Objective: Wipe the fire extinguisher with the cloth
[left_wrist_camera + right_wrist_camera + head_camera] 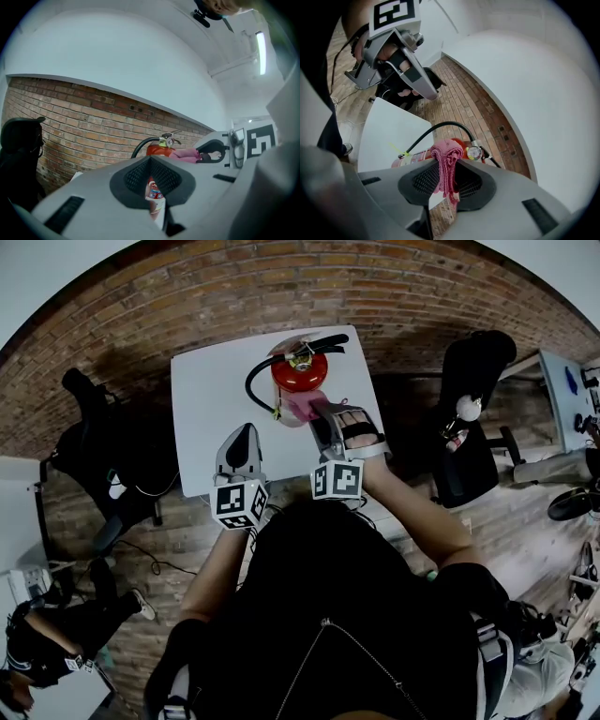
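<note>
The right gripper (448,180) is clamped on a folded pink cloth (446,161), just beside the red fire extinguisher (300,371) standing on the white table (211,399). The left gripper (151,161), jaws together and empty, steadies nothing, so a hard wipe could topple the cylinder.

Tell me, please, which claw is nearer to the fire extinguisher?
Right. The right claw, shut on the pink cloth, is close beside the fire extinguisher; the left claw sits farther back over the table.

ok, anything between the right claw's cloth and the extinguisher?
Nothing visible. The right claw is shut on the pink cloth, close beside the red fire extinguisher on the white table; the left claw hangs off to one side.
</note>
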Available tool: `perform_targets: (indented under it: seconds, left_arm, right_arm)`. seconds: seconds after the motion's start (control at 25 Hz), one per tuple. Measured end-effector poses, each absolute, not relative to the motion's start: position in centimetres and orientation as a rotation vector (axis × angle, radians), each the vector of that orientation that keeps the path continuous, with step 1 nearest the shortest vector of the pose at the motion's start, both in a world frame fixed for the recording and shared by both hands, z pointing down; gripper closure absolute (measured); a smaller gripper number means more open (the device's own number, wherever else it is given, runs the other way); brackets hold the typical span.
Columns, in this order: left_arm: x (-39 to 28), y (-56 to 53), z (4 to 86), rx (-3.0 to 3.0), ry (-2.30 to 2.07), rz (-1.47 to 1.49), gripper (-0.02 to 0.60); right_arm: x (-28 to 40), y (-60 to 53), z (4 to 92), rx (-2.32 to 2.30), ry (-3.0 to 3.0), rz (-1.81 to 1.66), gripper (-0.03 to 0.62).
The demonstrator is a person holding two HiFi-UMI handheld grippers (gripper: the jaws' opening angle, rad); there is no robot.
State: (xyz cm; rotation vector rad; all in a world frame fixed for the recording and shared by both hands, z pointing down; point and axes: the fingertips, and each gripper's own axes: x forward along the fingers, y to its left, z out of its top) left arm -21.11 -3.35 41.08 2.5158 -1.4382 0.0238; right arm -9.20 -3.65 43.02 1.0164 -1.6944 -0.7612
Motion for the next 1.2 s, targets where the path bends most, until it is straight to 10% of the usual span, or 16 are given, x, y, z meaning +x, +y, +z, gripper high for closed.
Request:
perform_targets:
  seconds: [1.2]
  left_arm:
    - [-33.7, -1.4, 45.2, 2.395, -1.538, 0.175, 0.572]
  right_arm:
    - [-12.6, -3.6, 73.1, 0.747, -1.621, -0.259, 0.493]
